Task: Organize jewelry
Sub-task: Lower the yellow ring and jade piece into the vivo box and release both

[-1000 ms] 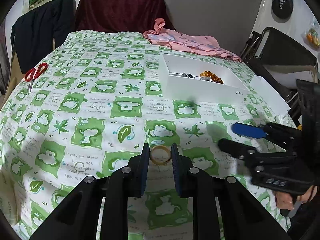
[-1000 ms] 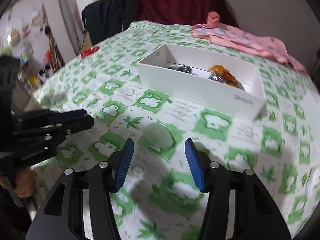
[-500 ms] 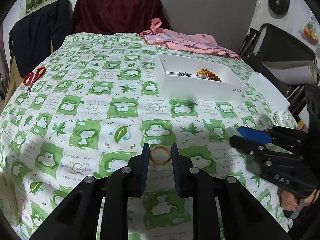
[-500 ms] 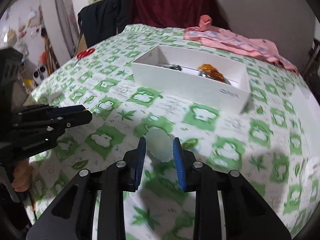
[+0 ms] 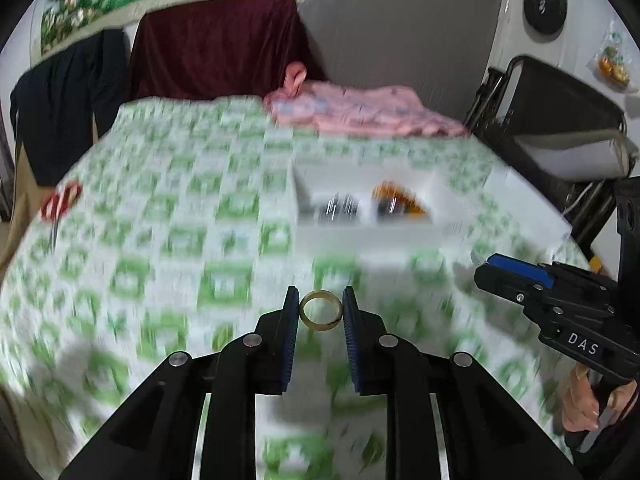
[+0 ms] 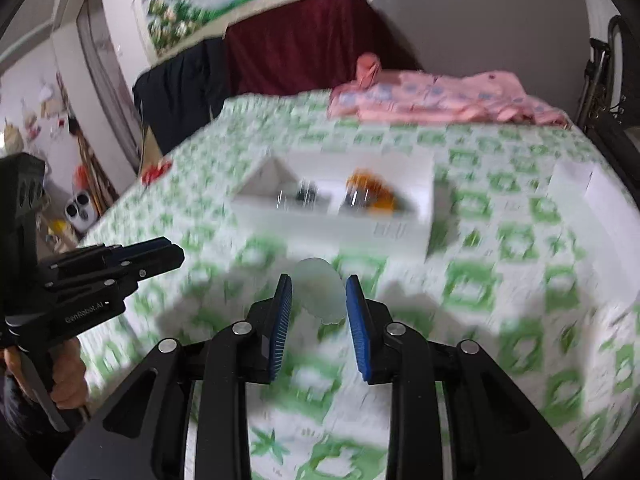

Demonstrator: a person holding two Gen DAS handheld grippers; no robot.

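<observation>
White rectangular cardboard box on green-and-white patterned cloth, holding blurred dark metallic pieces at left, orange beads at right. Left gripper clamped on thin yellowish ring bangle, raised off cloth. Right gripper pinching pale translucent green oval pendant, seen only from right wrist. Red scissors far left.

A pale translucent green piece is clamped between the blue pads of the right gripper above the green-and-white cloth. Beyond it a white box with blurred jewelry inside is seen; the left gripper is held at the left edge.
</observation>
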